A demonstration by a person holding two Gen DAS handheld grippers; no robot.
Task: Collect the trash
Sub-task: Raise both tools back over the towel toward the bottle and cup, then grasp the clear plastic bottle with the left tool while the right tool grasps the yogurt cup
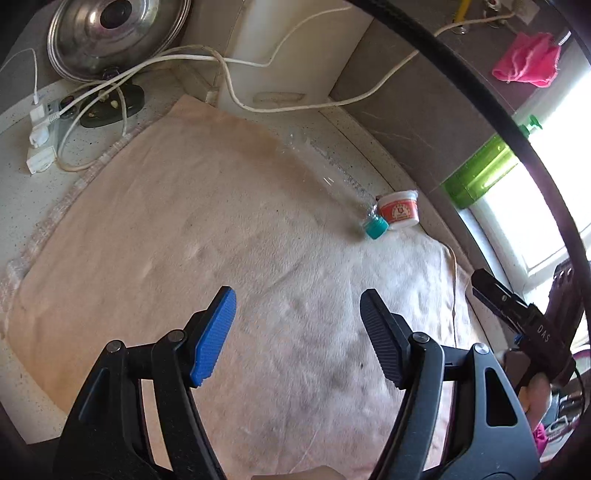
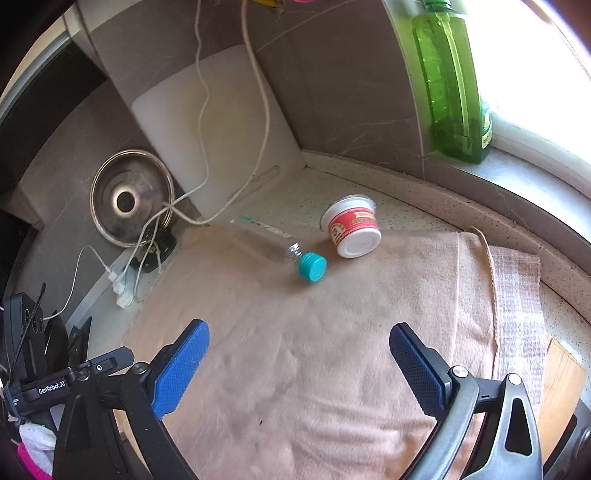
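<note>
A clear plastic bottle (image 1: 332,173) with a teal cap (image 1: 376,226) lies on its side on a beige towel (image 1: 221,240). A small white cup with a red label (image 1: 399,211) lies tipped over next to the cap. In the right wrist view the bottle (image 2: 269,238), its teal cap (image 2: 312,266) and the cup (image 2: 352,230) lie ahead. My left gripper (image 1: 297,306) is open and empty above the towel, well short of the bottle. My right gripper (image 2: 299,341) is open and empty, short of the cap; it also shows in the left wrist view (image 1: 509,306).
A steel pot lid (image 1: 114,33) leans at the back, with a power strip (image 1: 44,136) and white cables (image 1: 236,96). A white cutting board (image 2: 218,129) leans on the wall. A green bottle (image 2: 450,81) stands on the window sill. A pink cloth (image 1: 528,61) hangs above.
</note>
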